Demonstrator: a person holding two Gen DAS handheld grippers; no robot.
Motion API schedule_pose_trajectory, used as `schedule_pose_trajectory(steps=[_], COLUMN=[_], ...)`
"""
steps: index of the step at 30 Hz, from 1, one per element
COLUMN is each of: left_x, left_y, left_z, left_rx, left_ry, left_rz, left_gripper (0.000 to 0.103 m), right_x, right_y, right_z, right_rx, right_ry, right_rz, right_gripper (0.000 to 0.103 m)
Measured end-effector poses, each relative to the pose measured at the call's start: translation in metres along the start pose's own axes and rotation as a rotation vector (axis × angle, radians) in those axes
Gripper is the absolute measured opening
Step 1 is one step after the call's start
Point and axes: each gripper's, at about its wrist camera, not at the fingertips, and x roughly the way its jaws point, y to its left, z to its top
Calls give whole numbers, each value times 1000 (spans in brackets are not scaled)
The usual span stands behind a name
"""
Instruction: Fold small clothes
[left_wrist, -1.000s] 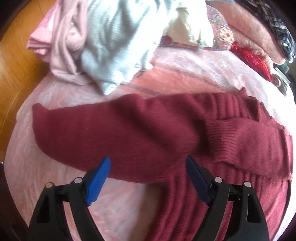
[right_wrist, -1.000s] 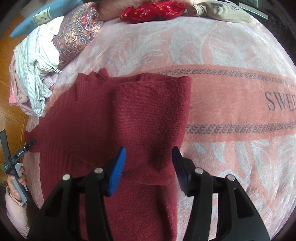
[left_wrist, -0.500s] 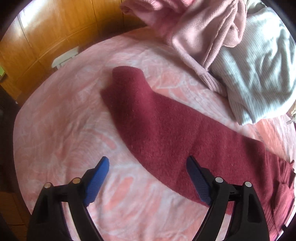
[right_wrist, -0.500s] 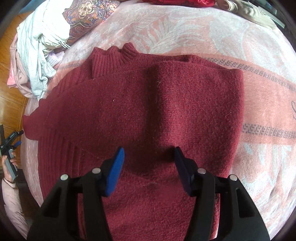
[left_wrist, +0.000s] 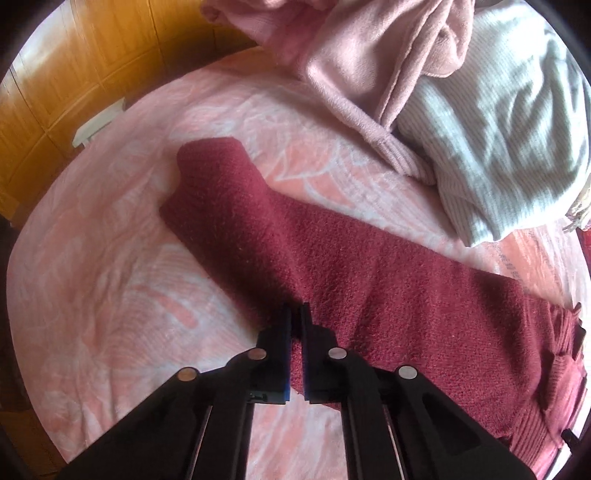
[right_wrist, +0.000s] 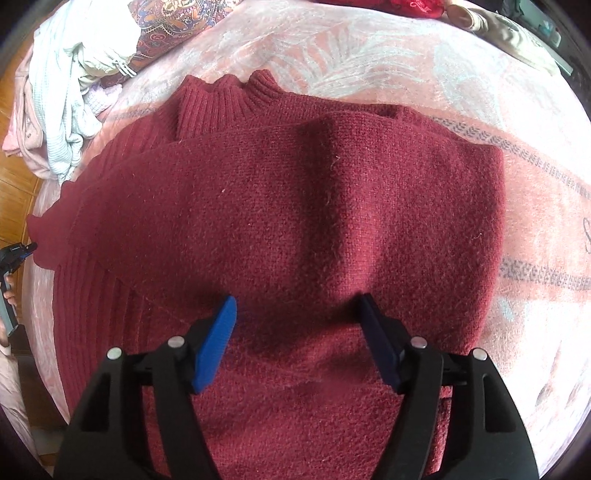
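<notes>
Bed (left_wrist: 110, 236) under a pink blanket (right_wrist: 369, 55) with pale leaf patterns and a grey patterned band. Glossy orange-brown wood floor (left_wrist: 66, 85) beside it. Patterned pillow (right_wrist: 166, 18) at the far edge. Bright daylight across everything.

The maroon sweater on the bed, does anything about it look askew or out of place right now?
One sleeve of the maroon sweater still lies stretched out sideways, unfolded; the left gripper pinches it. Otherwise nothing odd.
</notes>
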Motion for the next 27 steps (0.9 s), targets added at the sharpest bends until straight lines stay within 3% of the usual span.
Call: schedule_pose_trajectory(steps=[6, 11, 19, 27], left_x=[-46, -68, -97, -112], left_y=[-35, -97, -215, -336], left_z=[-7, -23, -84, -147], left_rx=[73, 188, 451, 600], left_ry=[-99, -126, -119, -71], left_rz=[-106, -188, -341, -507], left_gripper=[4, 4, 3, 3], right_x=[-5, -7, -10, -17], right_y=[-8, -13, -28, -36], right_z=[0, -2, -2, -2], right_rx=[27, 33, 65, 85], right_ry=[1, 6, -1, -14], right_rz=[30, 27, 68, 89], right_gripper=[64, 61, 58, 58])
